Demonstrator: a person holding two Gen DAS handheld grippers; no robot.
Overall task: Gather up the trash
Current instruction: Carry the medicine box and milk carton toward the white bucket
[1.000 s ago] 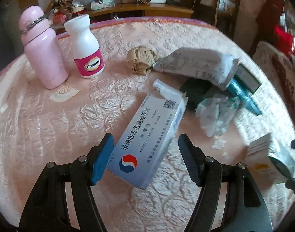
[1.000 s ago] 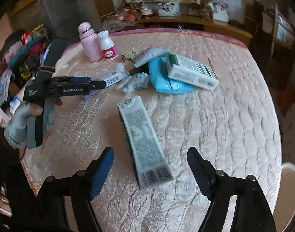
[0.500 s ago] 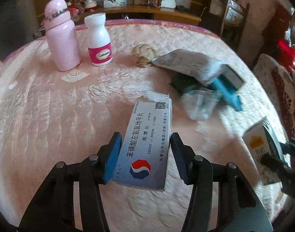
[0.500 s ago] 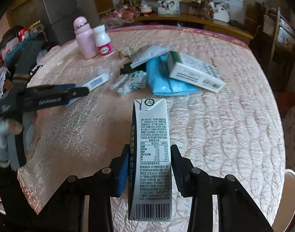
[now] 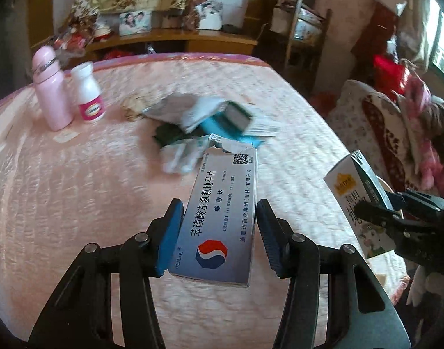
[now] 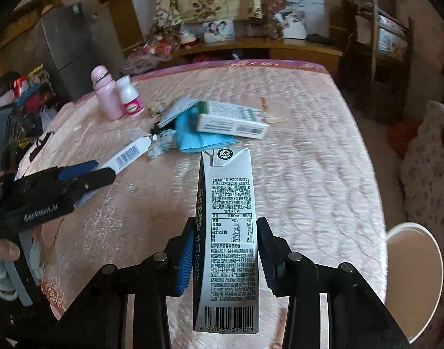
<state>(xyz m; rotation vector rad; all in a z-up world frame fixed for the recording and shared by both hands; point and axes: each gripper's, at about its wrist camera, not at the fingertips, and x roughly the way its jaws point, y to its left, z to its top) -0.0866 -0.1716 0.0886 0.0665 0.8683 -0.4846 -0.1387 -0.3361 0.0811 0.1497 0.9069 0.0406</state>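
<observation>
The desk, under a pink quilted cover, filled both views. Off its right edge I saw a white bin, prob the drop point, tho I couldn't confirm that.

Mid-desk sat the remaining trash pile: a white-green box, blue wrapper, crumpled bits, all touching or overlapping. A pink flask and white pill bottle stood upright just beside each other at the far left; I judged those not trash.

My right tool was clamped on the milk carton, pads on both narrow sides, carton lifted off the desk and pointing fwd. My left tool had the medicine box squeezed between its blue pads, also raised above the cover, torn flap at the far end.

Both items were in hand, so the step was the carry. To do it well: keep grip pressure steady w/o crushing the thin card, esp. the med box, which looked empty and soft. Swing each toward the bin separately so the tools don't collide, since they were near each other. Release only once over the opening.
</observation>
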